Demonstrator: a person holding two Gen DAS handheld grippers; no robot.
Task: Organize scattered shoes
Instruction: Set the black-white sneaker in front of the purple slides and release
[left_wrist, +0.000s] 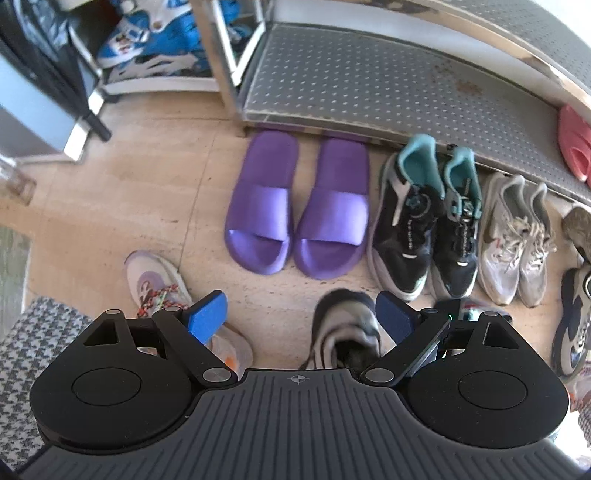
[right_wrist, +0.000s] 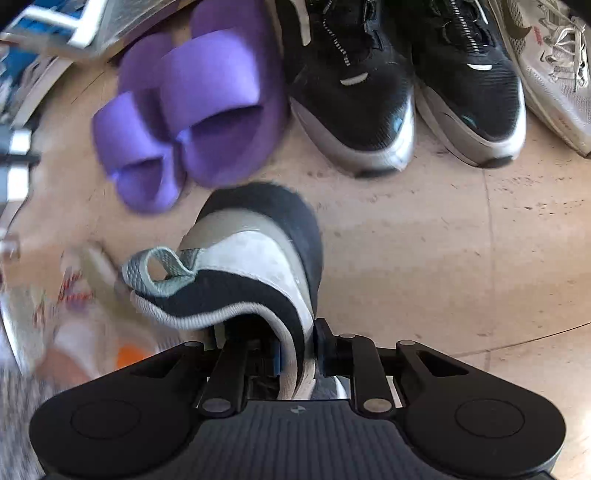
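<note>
Right gripper (right_wrist: 297, 360): jaws narrow, pinched on the heel collar of a black, white and grey fabric sneaker (right_wrist: 255, 266). I judge it lifted off the beige tiled floor (right_wrist: 424, 258), toe hanging away from me; blur makes contact with the floor hard to rule out.

Left gripper (left_wrist: 299, 317): jaws wide, holding nothing. The same sneaker (left_wrist: 345, 328) shows between its blue pads (left_wrist: 207, 314), apparently below them.

Ahead of both jaws, a row is already lined up heels-in against the perforated metal shoe rack (left_wrist: 369, 81): purple foam slides (left_wrist: 295, 206), black mesh trainers with teal lining (left_wrist: 424, 221), then pale grey laced runners (left_wrist: 513, 236).

Left of the left jaws, a white and lilac sneaker with multicoloured laces (left_wrist: 159, 284) lies loose and askew. Far right, a navy and white shoe (left_wrist: 572, 317) is also out of line.

My estimate: three pairs placed, one shoe in hand, at least two strays left. Roughly half done.
</note>
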